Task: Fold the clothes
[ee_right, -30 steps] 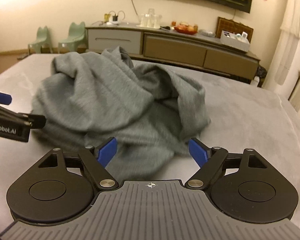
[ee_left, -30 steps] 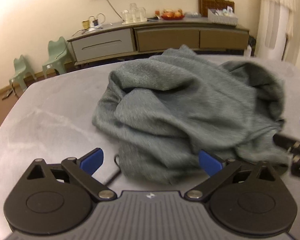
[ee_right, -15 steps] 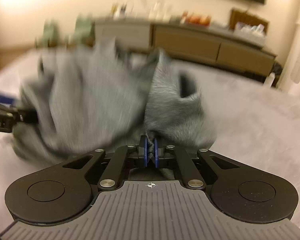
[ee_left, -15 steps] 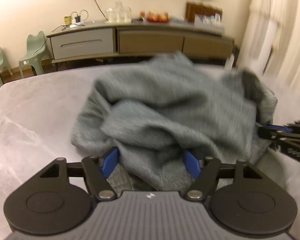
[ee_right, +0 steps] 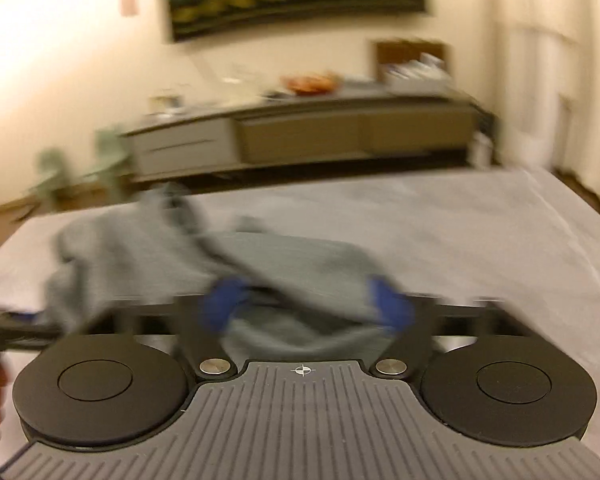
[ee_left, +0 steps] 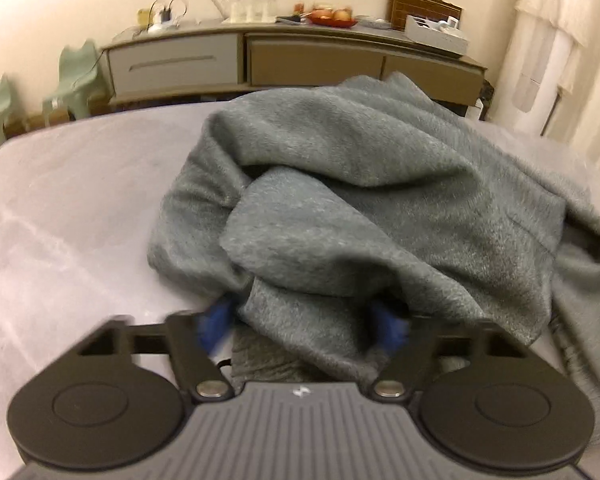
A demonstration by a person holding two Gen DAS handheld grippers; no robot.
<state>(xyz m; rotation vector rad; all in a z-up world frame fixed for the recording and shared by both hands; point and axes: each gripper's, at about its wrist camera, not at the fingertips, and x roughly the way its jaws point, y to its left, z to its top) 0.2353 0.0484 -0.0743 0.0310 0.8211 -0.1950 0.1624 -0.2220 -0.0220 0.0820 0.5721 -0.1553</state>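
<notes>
A crumpled grey-green sweater [ee_left: 380, 200] lies heaped on the pale tabletop [ee_left: 68, 216]. The left tool [ee_left: 306, 326] has its blue fingers spread wide, with a fold of the sweater lying between them. The right tool [ee_right: 308, 306] is likewise spread open over the cloth, blurred.

Both wrist cameras look forward over their own tongs toward the sideboard [ee_left: 292, 60]. The left sits low and close against the cloth [ee_left: 380, 208]. The right rides higher and farther back; both share cloth, tabletop [ee_right: 480, 232] and sideboard.
</notes>
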